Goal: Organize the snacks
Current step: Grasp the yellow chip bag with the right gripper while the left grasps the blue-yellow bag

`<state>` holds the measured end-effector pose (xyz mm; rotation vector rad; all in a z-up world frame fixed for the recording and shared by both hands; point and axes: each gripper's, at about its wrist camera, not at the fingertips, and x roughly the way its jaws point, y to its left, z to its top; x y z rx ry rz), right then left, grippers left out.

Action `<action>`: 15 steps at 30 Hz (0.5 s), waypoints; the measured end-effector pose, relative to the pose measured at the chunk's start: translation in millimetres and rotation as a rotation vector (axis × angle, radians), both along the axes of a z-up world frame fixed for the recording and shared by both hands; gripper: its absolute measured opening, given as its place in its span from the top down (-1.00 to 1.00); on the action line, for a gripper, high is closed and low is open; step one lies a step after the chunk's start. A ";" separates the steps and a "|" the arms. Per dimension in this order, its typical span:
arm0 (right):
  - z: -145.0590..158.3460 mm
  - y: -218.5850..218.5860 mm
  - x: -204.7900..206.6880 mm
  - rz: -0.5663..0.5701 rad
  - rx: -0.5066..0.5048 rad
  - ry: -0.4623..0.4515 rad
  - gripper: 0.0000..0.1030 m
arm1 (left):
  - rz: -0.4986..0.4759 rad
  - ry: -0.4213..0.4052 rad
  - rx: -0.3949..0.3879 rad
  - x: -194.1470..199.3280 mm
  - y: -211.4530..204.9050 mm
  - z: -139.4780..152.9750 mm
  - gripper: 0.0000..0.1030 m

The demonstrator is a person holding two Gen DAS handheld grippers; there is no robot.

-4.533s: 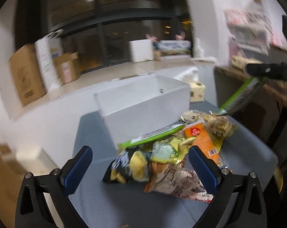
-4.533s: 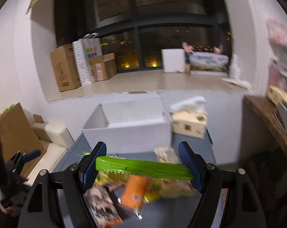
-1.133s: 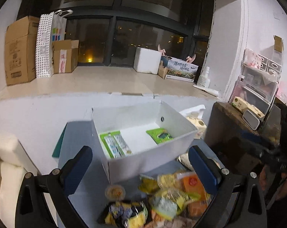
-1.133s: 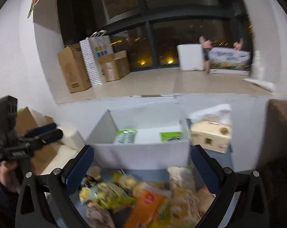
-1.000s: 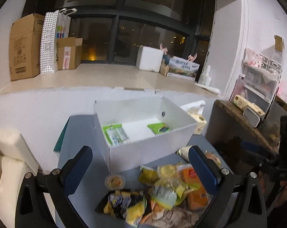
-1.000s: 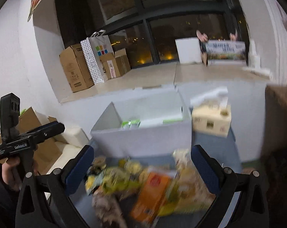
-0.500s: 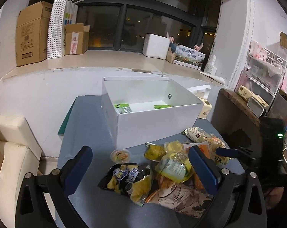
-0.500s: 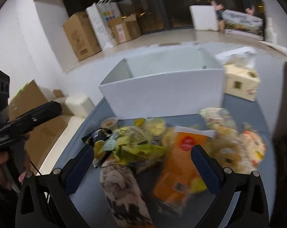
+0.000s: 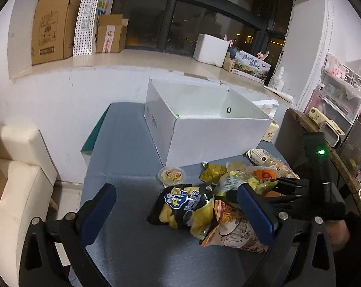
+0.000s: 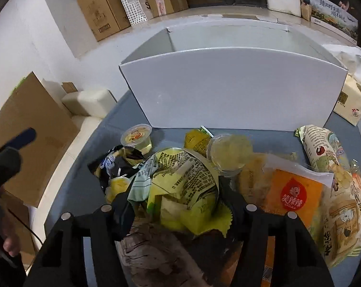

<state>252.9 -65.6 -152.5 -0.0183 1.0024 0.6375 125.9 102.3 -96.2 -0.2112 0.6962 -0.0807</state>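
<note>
The right tool (image 10: 178,191) has come down, closing around the yellow-green packet (image 10: 180,186).

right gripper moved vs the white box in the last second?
Yes. The right gripper has dropped toward the snack pile: the white box sits higher in its view. Its jaws have just been closing around the yellow-green packet.

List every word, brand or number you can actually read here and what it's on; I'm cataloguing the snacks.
"美辣辣" with "XIAOLALA" beneath: red drop logo on the orange packet.
Dense print on the yellow-green packet between the right gripper's jaws: too small to read.
Blue logo on the black chip bag: blurred.
Characters on the long printed box on the sill: too small.
Labels on the cardboard boxes: unreadable.
</note>
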 end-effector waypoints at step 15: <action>81.2 -84.7 -42.5 -0.136 0.155 -0.194 -0.15 | -0.070 0.063 -0.010 36.1 -24.4 -17.4 -1.00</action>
